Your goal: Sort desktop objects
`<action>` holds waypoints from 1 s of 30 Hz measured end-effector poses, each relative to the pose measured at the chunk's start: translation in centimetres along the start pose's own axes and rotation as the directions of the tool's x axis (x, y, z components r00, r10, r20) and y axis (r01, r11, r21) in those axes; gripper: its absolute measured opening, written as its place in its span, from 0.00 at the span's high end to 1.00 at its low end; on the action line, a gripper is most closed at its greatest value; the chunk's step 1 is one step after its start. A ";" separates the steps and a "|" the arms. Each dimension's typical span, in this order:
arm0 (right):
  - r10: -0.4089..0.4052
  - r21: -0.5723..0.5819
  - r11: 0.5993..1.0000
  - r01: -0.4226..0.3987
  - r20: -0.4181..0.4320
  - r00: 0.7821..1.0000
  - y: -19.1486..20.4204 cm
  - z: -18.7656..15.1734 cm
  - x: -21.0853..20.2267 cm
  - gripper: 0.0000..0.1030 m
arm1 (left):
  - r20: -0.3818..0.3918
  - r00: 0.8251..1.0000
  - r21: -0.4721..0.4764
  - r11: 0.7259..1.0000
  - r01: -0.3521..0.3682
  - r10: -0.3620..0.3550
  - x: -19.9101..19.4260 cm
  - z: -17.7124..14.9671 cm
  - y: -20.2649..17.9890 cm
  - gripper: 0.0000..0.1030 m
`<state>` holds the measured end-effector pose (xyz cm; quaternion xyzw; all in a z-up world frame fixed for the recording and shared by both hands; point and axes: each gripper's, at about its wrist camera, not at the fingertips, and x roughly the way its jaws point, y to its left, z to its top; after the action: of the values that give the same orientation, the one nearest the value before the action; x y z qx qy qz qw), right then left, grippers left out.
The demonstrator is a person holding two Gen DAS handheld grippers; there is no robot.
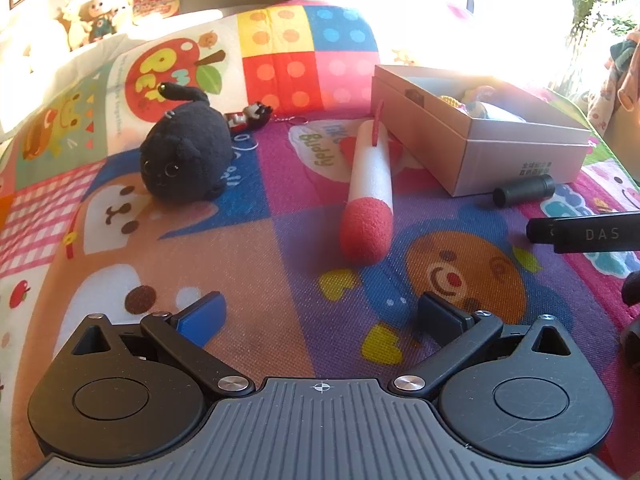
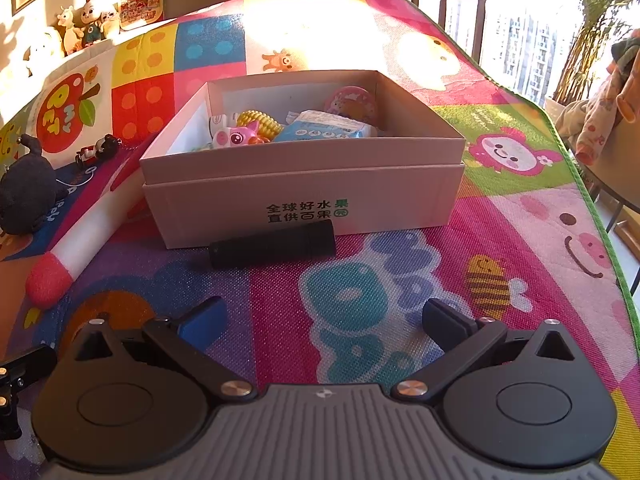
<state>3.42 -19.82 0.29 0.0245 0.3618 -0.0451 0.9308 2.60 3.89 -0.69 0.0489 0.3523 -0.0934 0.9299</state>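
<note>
A cardboard box [image 2: 304, 204] stands on the colourful mat and holds several small toys [image 2: 256, 130]; it also shows in the left wrist view [image 1: 516, 160]. A black cylinder [image 2: 272, 249] lies against its front wall, seen too in the left wrist view [image 1: 523, 191]. A white foam rocket with a red tip [image 1: 370, 192] lies left of the box [image 2: 76, 248]. A black plush cat [image 1: 186, 152] sits further left [image 2: 28, 196], with a small figure keychain [image 1: 252, 116] behind it. My left gripper [image 1: 320, 316] is open and empty, short of the rocket. My right gripper [image 2: 324, 320] is open and empty, short of the cylinder.
The patterned play mat [image 2: 500, 240] covers the surface, with its green edge at the right [image 2: 580, 184]. Plush dolls [image 2: 84, 24] stand on a ledge at the back left. Part of the other gripper [image 1: 584, 234] shows at the right edge of the left wrist view.
</note>
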 end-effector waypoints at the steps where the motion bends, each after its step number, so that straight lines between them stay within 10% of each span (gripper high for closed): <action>1: 0.010 -0.002 1.000 -0.010 -0.004 1.000 -0.2 0.1 0.0 0.00 | 0.000 1.000 -0.001 1.000 0.000 0.000 0.0 0.0 0.0 0.00; 15: 0.015 -0.033 0.999 -0.018 -0.099 0.995 0.0 1.3 -0.2 0.00 | 0.006 1.000 0.006 1.000 -0.012 0.012 0.0 -0.2 -0.2 0.00; 24: 0.052 -0.162 0.986 -0.050 0.003 0.999 3.3 3.0 1.9 0.00 | 0.006 1.000 -0.002 1.000 -0.010 0.010 -0.2 -0.2 -0.1 0.00; 30: 0.084 -0.130 0.988 -0.089 -0.042 0.996 2.7 3.5 1.8 0.28 | 0.005 1.000 -0.002 1.000 -0.006 0.006 -0.2 -0.2 0.0 0.00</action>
<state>7.33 -17.52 1.67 -0.0205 0.3796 0.0198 0.9247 2.31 3.92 -0.72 0.0487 0.3500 -0.0902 0.9311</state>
